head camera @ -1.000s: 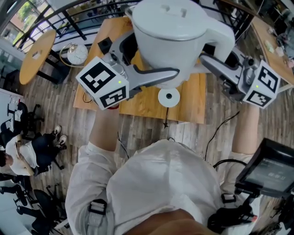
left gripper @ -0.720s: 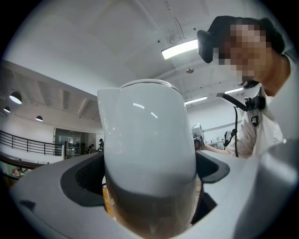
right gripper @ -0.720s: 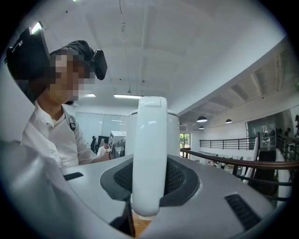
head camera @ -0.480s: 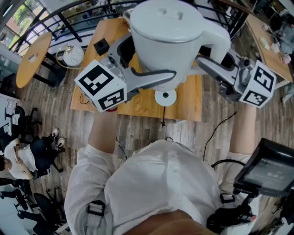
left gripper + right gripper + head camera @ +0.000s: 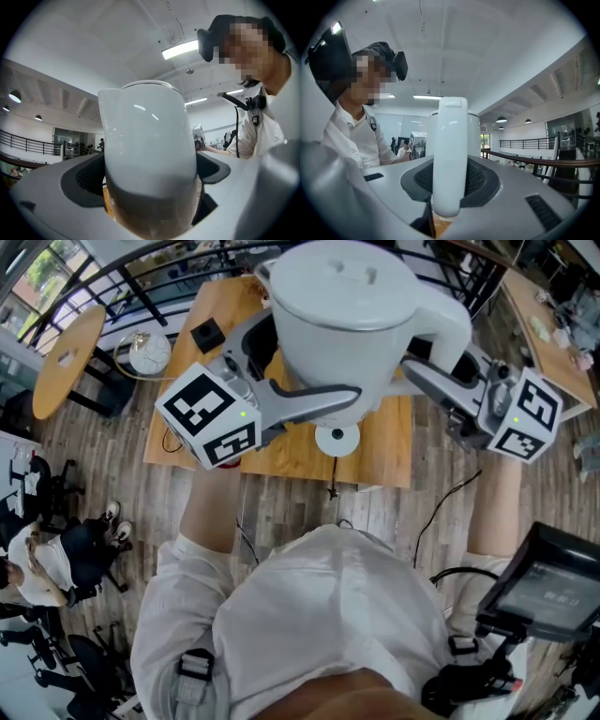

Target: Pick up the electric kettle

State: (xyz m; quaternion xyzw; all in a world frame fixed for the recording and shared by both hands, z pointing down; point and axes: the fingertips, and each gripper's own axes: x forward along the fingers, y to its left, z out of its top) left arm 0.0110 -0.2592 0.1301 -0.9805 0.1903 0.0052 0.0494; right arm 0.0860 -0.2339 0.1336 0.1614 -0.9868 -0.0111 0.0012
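Note:
The white electric kettle [image 5: 342, 310] hangs in the air close under the head camera, high above its round white base [image 5: 337, 439] on the wooden table [image 5: 281, 454]. My left gripper [image 5: 281, 367] is shut on the kettle's body, spout side; in the left gripper view the body [image 5: 147, 150] fills the gap between the grey jaws of the left gripper [image 5: 150, 206]. My right gripper [image 5: 433, 357] is shut on the kettle's handle [image 5: 449, 154], which stands upright between the dark pads of the right gripper [image 5: 449, 190]. Both grippers point level, facing each other.
A small black box [image 5: 206, 336] lies on the table's far left. A round wooden table [image 5: 70, 357] and a white round clock-like object [image 5: 150, 352] are further left. A cable [image 5: 441, 512] trails over the plank floor. A seated person [image 5: 42, 563] is at lower left.
The head view has shifted a little against the table. Both grippers and the kettle keep the same pose and grip.

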